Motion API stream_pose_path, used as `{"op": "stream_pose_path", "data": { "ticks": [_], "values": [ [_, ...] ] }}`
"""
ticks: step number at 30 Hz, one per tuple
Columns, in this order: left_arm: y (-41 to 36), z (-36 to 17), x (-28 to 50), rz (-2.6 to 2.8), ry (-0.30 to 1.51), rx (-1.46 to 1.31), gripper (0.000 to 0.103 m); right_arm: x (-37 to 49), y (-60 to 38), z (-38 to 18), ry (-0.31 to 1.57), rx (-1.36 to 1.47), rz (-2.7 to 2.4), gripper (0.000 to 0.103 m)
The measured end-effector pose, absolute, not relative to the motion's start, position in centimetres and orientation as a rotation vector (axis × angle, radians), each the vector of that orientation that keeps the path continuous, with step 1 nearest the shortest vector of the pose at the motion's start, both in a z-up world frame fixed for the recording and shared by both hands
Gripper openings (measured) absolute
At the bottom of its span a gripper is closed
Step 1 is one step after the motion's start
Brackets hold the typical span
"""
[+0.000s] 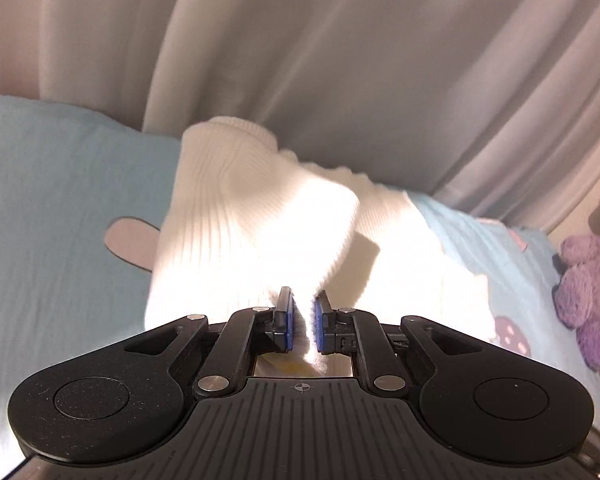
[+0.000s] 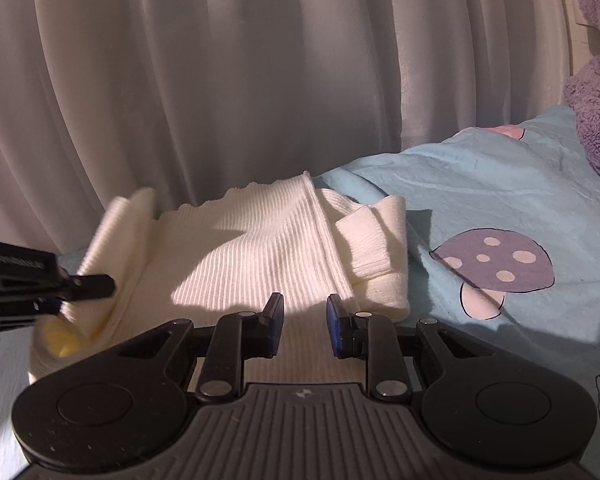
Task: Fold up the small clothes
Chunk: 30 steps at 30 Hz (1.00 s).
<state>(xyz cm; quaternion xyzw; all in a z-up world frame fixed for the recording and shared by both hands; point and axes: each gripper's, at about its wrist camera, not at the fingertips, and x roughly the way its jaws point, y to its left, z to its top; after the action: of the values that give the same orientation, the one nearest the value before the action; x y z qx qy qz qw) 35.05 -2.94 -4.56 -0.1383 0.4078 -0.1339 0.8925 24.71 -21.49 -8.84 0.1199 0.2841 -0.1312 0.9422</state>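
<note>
A light-blue mushroom-print bedsheet carries a white ribbed garment and a purple plush toy

The sweater lies on the bedsheet, curtain behind. A plush toy sits far right.

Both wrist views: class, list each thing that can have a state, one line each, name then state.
White ribbed sweater: partly folded on the bed, left edge lifted.
Left tongs: shut on the sweater's fabric.
Right tongs: open, nothing between the pads, above the sweater.
Blue bedsheet: spread flat, lightly creased, mushroom print showing.
Purple plush toy: resting at the sheet's far right.
Curtain: drawn, hanging in folds.
</note>
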Motion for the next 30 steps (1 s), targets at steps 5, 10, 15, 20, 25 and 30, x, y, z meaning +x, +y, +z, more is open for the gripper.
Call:
{"op": "stream_pose_path", "data": {
  "ticks": [5, 10, 15, 20, 25, 30],
  "values": [
    [-2.5, -3.7, 33.2, -0.400, 0.827, -0.297, 0.039, 24.6, -21.7, -8.6, 0.582, 0.248, -0.252, 0.022],
    [1.0, -0.2, 30.5, -0.368, 0.740, -0.372, 0.049, 25.1, -21.5, -8.9, 0.590, 0.250, -0.236, 0.023],
    [1.5, -2.8, 31.9, -0.176, 0.814, -0.287, 0.048, 25.8, -20.6, -9.2, 0.607, 0.249, -0.198, 0.024],
    [0.3, -5.9, 31.6, -0.236, 0.881, -0.281, 0.068, 26.6, -19.9, -9.2, 0.631, 0.228, -0.159, 0.025],
    [3.9, -4.1, 31.4, -0.221, 0.911, -0.431, 0.074, 28.5, -20.7, -7.9, 0.642, 0.337, -0.064, 0.034],
    [7.6, -3.3, 31.8, -0.078, 0.824, -0.509, 0.081, 33.4, -22.4, -8.8, 0.737, 0.722, 0.182, 0.040]
  ]
}}
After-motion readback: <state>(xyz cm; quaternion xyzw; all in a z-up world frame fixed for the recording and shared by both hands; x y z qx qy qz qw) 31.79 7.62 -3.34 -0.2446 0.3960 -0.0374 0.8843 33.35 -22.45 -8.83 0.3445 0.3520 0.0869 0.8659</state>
